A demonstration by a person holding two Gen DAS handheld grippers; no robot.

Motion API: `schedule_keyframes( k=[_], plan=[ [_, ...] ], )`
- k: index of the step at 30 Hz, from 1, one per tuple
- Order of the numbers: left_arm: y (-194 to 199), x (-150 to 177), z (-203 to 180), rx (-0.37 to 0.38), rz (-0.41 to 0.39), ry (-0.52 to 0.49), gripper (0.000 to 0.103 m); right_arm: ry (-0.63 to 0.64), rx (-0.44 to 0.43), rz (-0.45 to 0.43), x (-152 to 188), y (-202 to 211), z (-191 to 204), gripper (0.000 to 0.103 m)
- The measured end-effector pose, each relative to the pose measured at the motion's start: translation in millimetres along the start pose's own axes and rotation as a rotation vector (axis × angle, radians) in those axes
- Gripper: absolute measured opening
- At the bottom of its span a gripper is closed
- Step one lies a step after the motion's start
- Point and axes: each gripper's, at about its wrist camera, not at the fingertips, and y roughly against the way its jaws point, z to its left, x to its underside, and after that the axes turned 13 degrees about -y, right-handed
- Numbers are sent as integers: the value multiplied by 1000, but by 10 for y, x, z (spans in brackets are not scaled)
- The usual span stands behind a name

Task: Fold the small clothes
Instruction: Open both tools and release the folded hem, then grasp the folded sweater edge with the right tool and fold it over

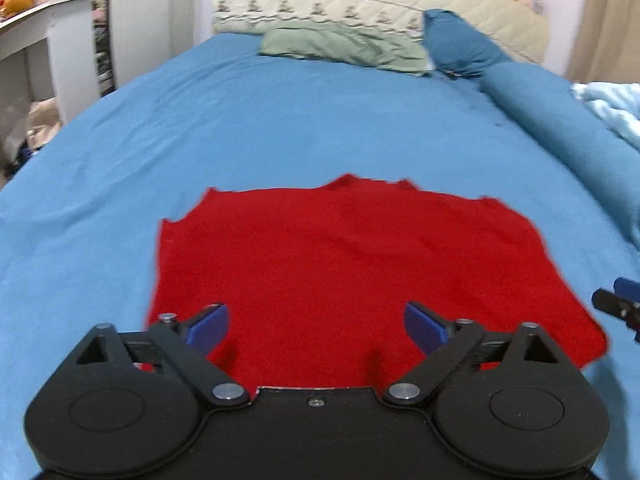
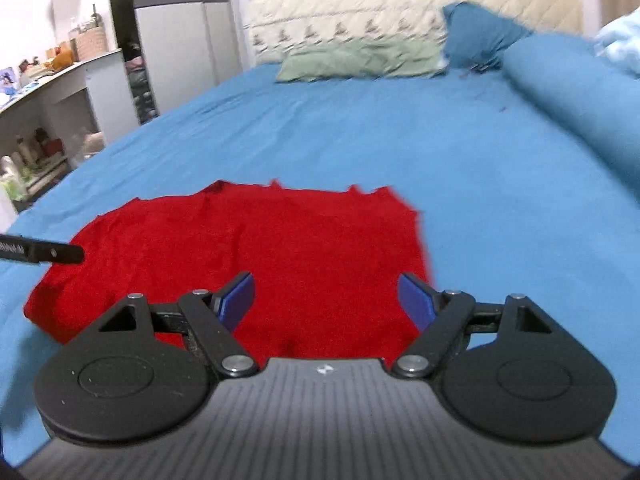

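Note:
A small red garment (image 1: 352, 264) lies spread flat on the blue bed sheet (image 1: 280, 128); it also shows in the right wrist view (image 2: 248, 248). My left gripper (image 1: 316, 326) is open and empty, its blue pads over the garment's near edge toward its left side. My right gripper (image 2: 326, 298) is open and empty, over the garment's near edge toward its right side. The right gripper's tip shows at the right edge of the left wrist view (image 1: 618, 306). A black part of the left gripper (image 2: 40, 254) shows at the left of the right wrist view.
Pillows lie at the head of the bed: a green one (image 1: 344, 46), a dark blue one (image 1: 460, 42), and a blue bolster (image 1: 560, 120) along the right. A light blue blanket (image 1: 612, 108) is at far right. A white desk and shelves (image 2: 60, 100) stand left of the bed.

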Motion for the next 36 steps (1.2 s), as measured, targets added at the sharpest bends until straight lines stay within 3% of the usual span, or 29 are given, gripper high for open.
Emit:
schedule_keyframes(
  k=[7, 17, 19, 21, 23, 24, 27, 29, 32, 36],
  plan=[
    [-284, -64, -416, 65, 30, 5, 103, -73, 70, 17, 267, 62, -324, 95],
    [-856, 116, -597, 4, 131, -70, 103, -117, 167, 4, 601, -501, -378, 86],
    [-893, 133, -631, -7, 145, -111, 103, -87, 167, -9, 638, -529, -320, 79],
    [-927, 134, -632, -7, 154, -122, 103, -88, 130, 5, 626, -520, -297, 53],
    [-949, 129, -585, 8, 161, -107, 103, -112, 104, 35, 573, -522, -292, 34],
    [-956, 120, -567, 16, 166, -102, 103, -139, 99, 50, 534, -518, -298, 30],
    [-894, 80, -527, 37, 172, -104, 103, -280, 52, 68, 353, -424, -346, 26],
    [-783, 58, -439, 58, 143, -76, 103, -370, -25, 47, 158, -299, -308, 25],
    [-502, 53, -193, 44, 83, -55, 103, -369, -169, 2, -190, -132, 25, 25],
    [-31, 170, 214, -18, 24, -50, 103, -283, -399, 2, -504, -89, 815, 26]
  ],
)
